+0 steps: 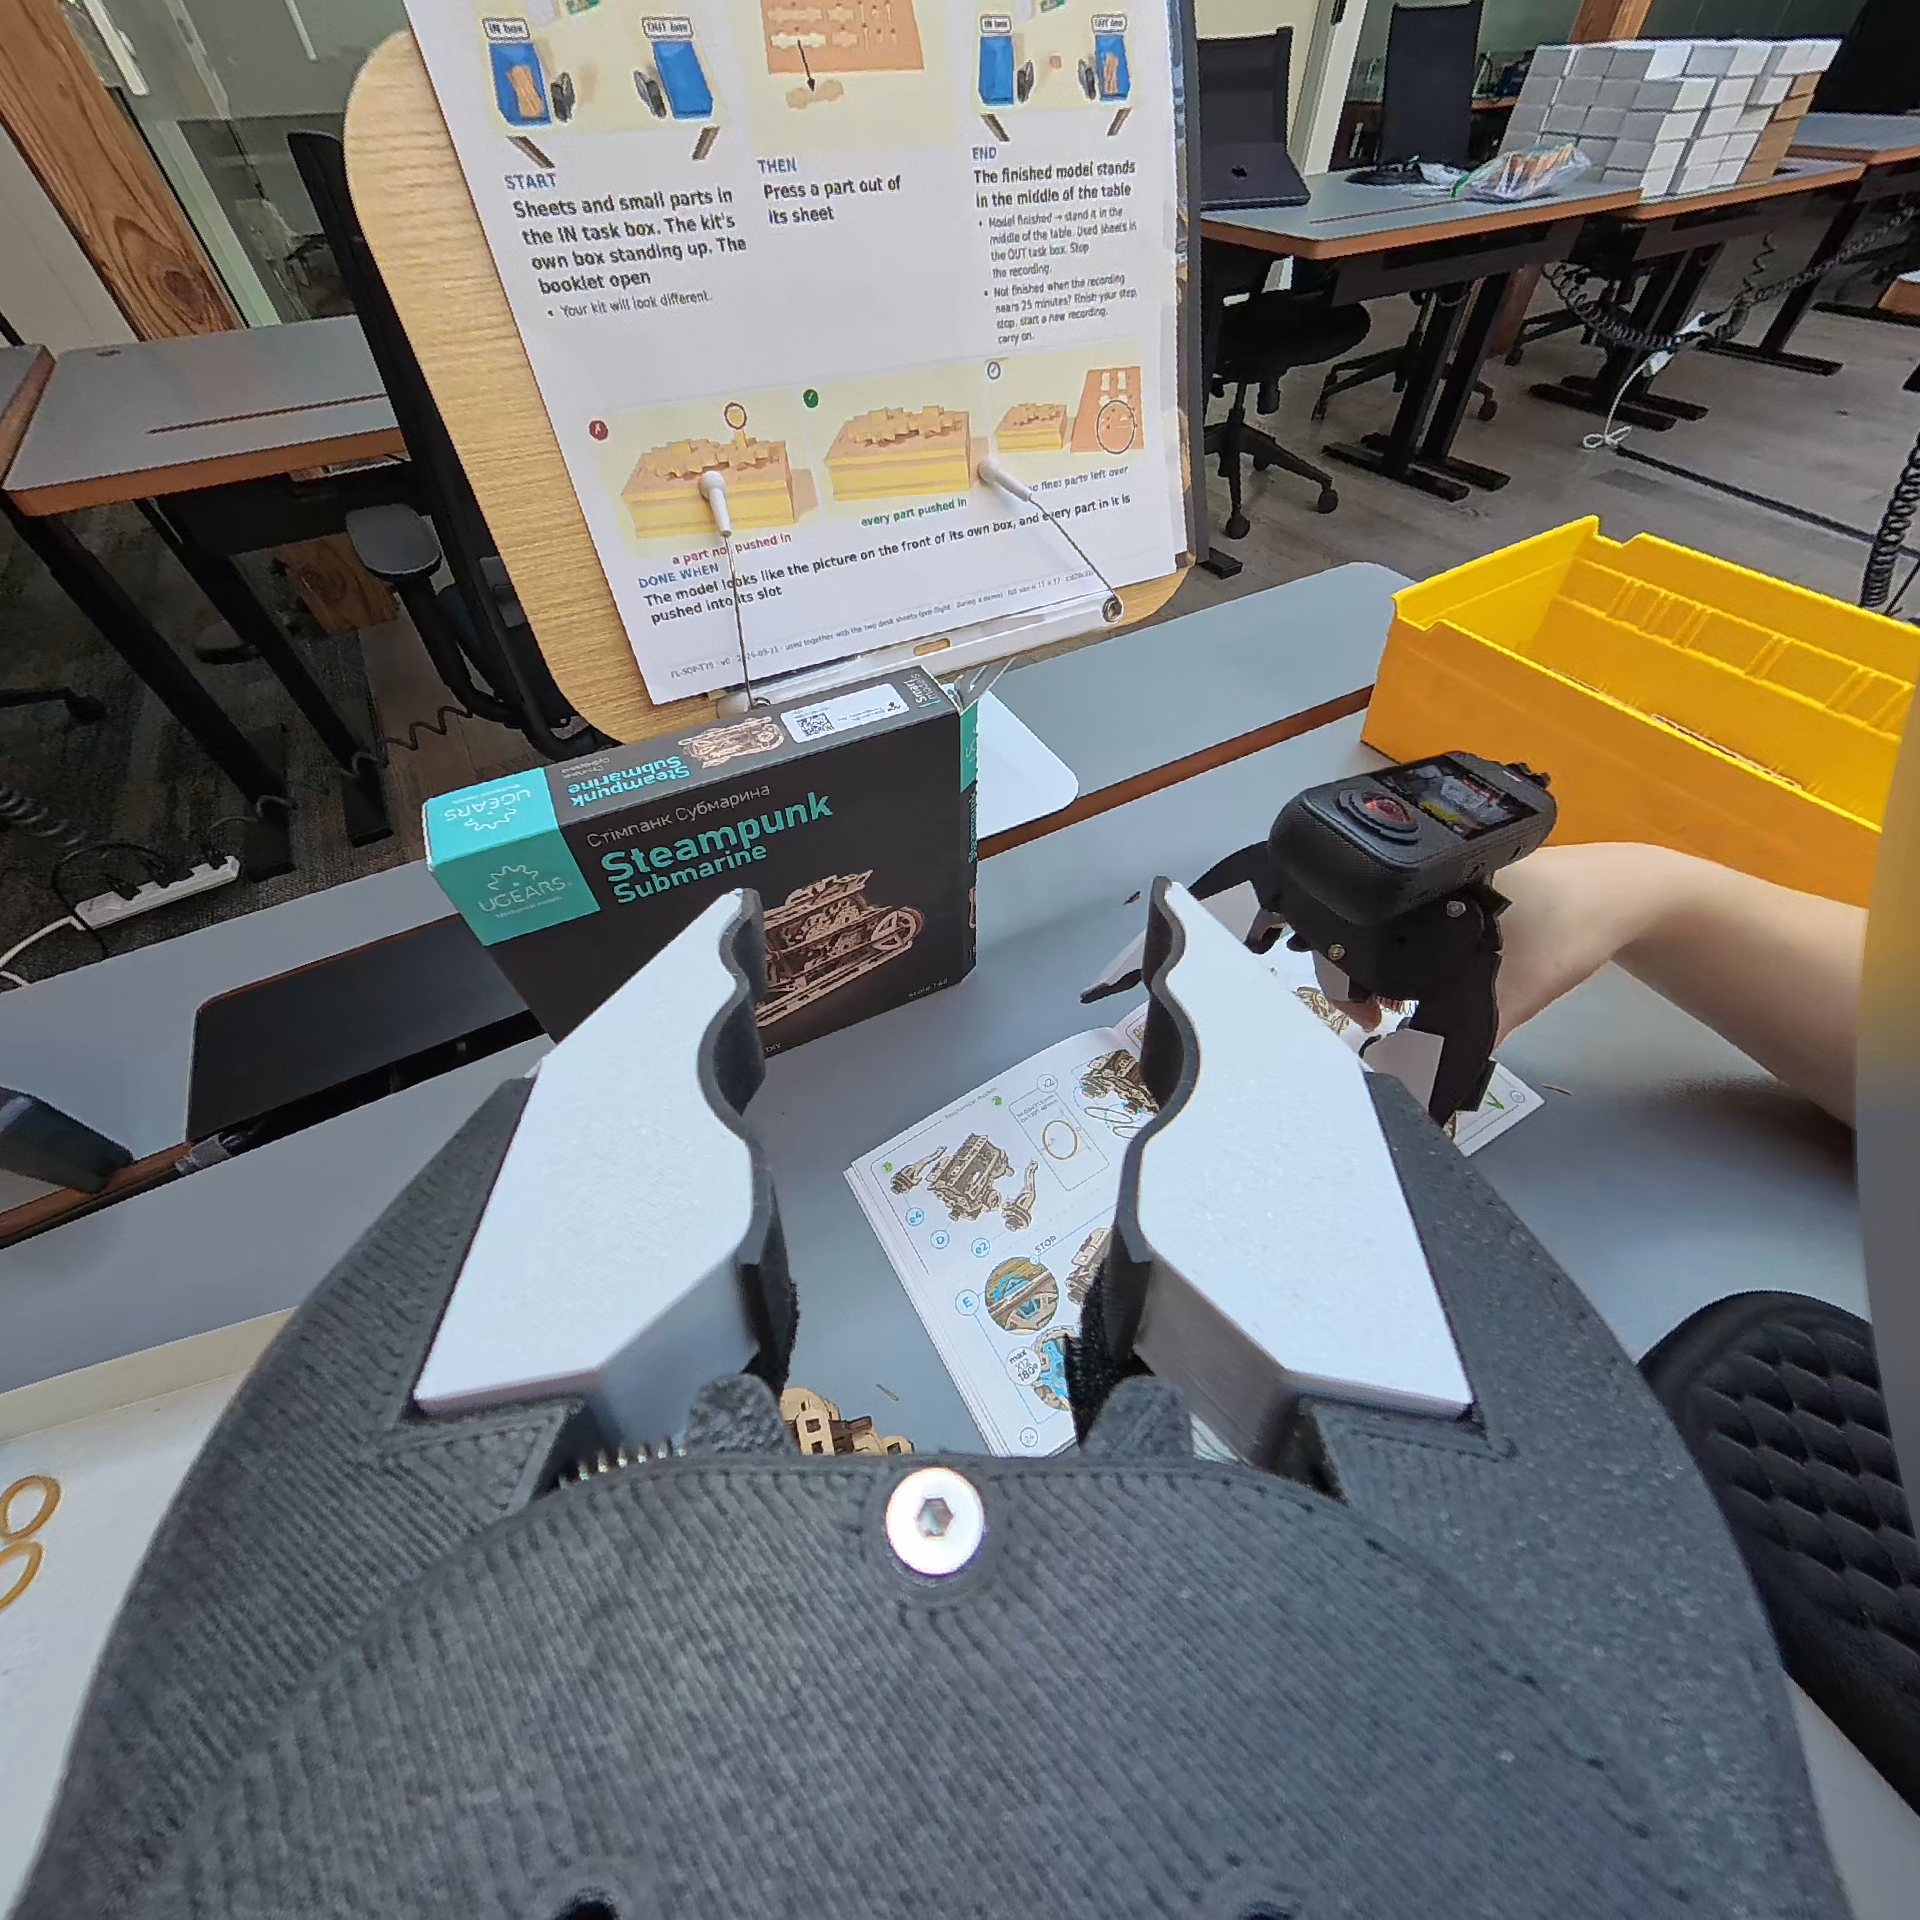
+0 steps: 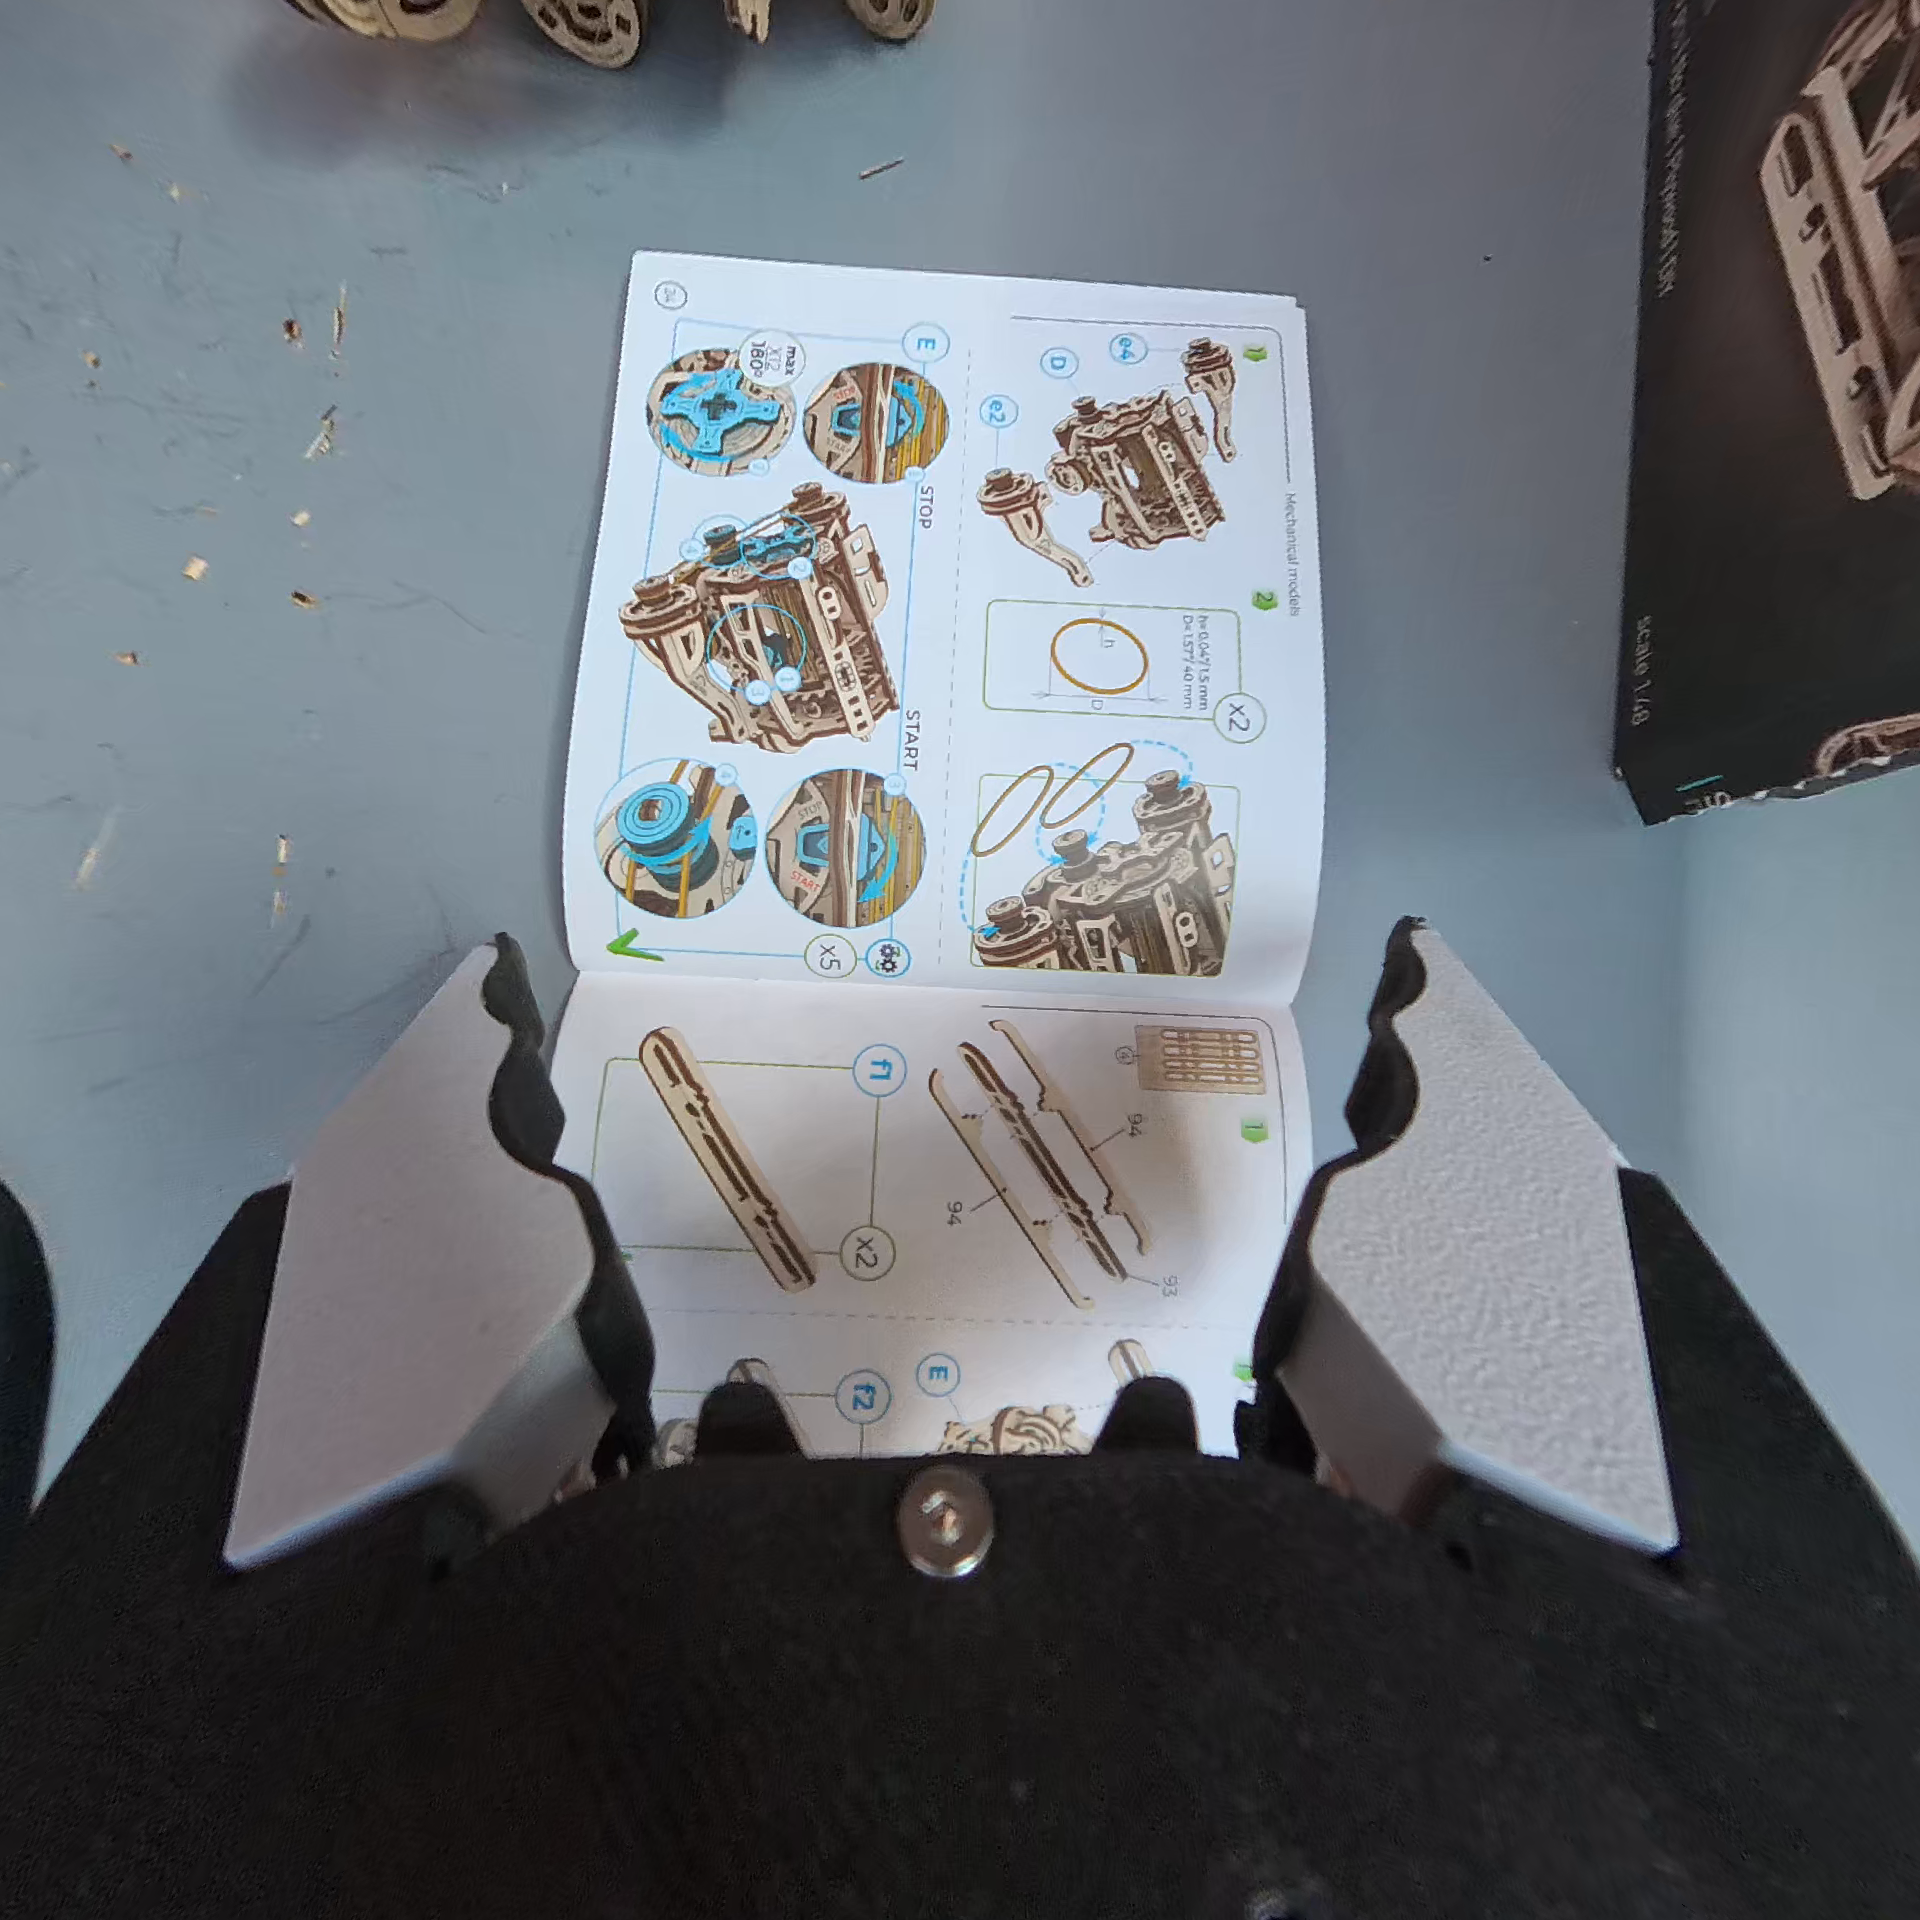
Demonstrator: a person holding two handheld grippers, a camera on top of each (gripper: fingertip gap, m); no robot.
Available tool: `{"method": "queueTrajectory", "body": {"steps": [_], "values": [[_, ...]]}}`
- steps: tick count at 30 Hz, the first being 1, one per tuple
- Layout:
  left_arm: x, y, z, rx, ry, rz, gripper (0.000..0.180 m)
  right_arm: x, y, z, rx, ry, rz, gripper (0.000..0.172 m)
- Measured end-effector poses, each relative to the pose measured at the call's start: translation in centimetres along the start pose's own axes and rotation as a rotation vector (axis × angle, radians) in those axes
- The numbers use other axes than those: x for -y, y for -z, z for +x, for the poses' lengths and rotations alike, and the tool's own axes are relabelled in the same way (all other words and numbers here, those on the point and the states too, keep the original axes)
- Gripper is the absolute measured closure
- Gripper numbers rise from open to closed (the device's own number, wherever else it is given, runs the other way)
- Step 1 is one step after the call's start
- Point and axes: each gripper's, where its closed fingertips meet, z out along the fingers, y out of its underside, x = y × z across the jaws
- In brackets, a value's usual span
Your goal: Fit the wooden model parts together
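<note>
Yellow bin at the desk's far right corner, contents unclear. Kit box upright mid-desk. Left gripper and right gripper both gaping wide, bare, above open booklet. Wooden model parts past the booklet's far edge.

printed writing on the dark kit box, open booklet and instruction sheet

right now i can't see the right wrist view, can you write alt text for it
The right hand-held gripper, its grey fingers spread wide and holding nothing, hovers over a white instruction booklet lying open on a grey tabletop. A dark model kit box sits at the right edge, and pale wooden model parts peek in at the top.
</note>
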Motion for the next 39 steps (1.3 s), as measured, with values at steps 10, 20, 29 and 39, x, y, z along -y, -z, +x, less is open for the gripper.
{"method": "queueTrajectory", "body": {"steps": [10, 20, 29, 39], "values": [[-0.2, -0.1, 0.0, -0.001, -0.001, -0.007, 0.108, -0.1, -2.0, -0.6, 0.052, 0.012, 0.051, 0.02], [0.0, 0.0, -0.1, 0.005, 0.0, -0.001, 0.108, 1.3, -1.2, -0.8, -0.054, 0.189, 0.052, 0.022], [0.2, 0.2, -0.3, 0.008, 0.002, 0.007, 0.108, 2.8, -0.3, -1.1, -0.225, 0.369, -0.029, 0.022], [0.2, 0.3, -0.3, 0.008, 0.002, 0.009, 0.108, 3.0, -0.2, -1.2, -0.257, 0.391, -0.052, 0.023]]}}
